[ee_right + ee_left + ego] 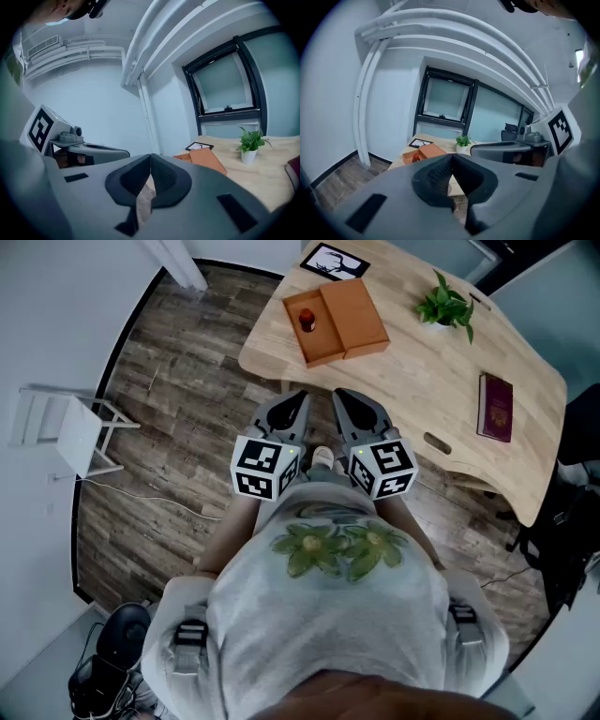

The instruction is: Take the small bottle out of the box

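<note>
An open orange box [336,322] lies on the light wooden table [412,381], its lid folded out to the right. A small red bottle [307,321] with a dark cap stands in the box's left half. The box [425,153] and the bottle [415,157] also show far off in the left gripper view, and the box [206,160] in the right gripper view. Both grippers hang side by side close to the person's chest, well short of the table. The left gripper [294,409] is shut with nothing in it, and the right gripper [345,405] is shut and empty too.
A small potted plant [445,304] stands at the table's far side. A dark red booklet [495,407] lies at the table's right. A framed black-and-white picture [335,261] sits behind the box. A white folding rack [70,432] stands on the wood floor at left.
</note>
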